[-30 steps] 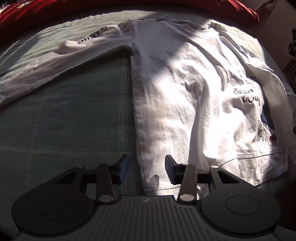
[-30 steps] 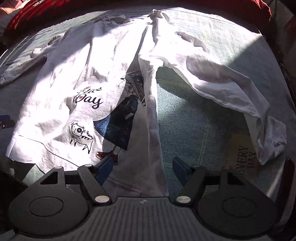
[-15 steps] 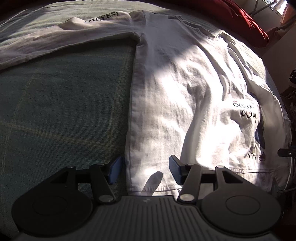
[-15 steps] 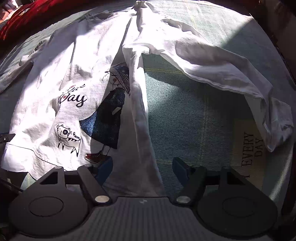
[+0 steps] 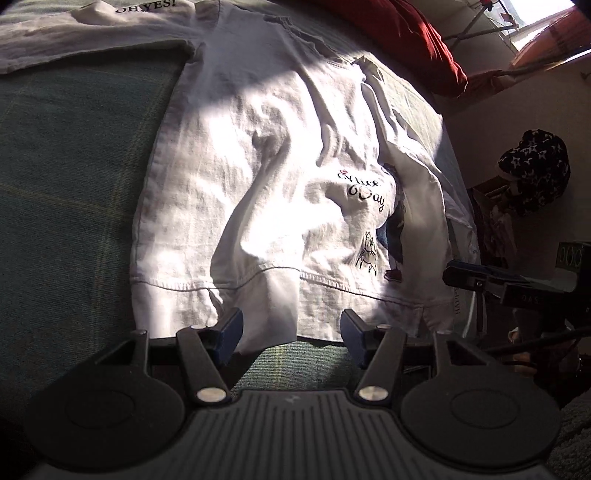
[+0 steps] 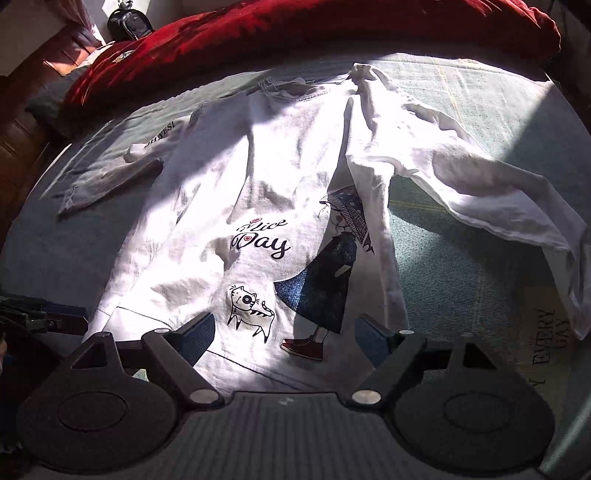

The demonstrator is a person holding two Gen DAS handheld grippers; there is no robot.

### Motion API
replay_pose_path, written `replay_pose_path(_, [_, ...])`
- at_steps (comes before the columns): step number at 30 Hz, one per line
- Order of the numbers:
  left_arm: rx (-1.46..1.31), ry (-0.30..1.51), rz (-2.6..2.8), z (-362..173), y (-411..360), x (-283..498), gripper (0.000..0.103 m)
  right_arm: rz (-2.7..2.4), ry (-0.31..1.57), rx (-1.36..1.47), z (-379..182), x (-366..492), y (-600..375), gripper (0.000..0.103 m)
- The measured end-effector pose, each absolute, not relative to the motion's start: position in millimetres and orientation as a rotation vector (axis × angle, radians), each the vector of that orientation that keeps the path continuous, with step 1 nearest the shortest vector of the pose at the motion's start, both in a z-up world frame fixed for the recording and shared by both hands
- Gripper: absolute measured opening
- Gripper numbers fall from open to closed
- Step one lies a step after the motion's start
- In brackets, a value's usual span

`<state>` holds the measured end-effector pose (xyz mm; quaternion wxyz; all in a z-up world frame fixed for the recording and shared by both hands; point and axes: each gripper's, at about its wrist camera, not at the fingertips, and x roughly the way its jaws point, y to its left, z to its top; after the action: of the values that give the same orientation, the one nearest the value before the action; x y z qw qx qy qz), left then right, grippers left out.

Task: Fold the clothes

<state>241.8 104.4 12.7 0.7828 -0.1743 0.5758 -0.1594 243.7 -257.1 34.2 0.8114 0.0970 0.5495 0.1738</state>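
Both hand-held grippers, left (image 5: 291, 334) and right (image 6: 284, 338), have fingers wide apart, holding nothing, poised at the hem of the white shirt (image 6: 266, 192) spread on the green bed (image 5: 70, 162). A red pillow (image 6: 295, 33) lies beyond.

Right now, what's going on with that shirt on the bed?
A person holds a gripper in each hand over a white long-sleeved shirt spread print-up on a green bedspread. Both sleeves lie out to the sides, so no fold shows yet. The left gripper and the right gripper are both open at the shirt's bottom hem, gripping nothing. A red blanket lies beyond the collar.
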Motion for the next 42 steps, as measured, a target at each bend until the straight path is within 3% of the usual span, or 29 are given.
replay_pose_path(12, [-0.42, 1.107, -0.301, -12, 148, 316, 0.059, 0.292, 1.063, 0.179, 44, 268, -294, 0.091])
replay_pose_path(22, [-0.366, 1.094, -0.302, -43, 135, 363, 0.059, 0.322, 1.113, 0.607, -33, 333, -346, 0.092])
replay_pose_path(31, [-0.366, 1.104, -0.279, -46, 124, 383, 0.059, 0.312, 0.994, 0.925, -69, 397, -366, 0.095])
replay_pose_path(42, [-0.329, 1.112, -0.25, -45, 121, 395, 0.059, 0.137, 0.84, 0.875, -43, 434, -427, 0.095])
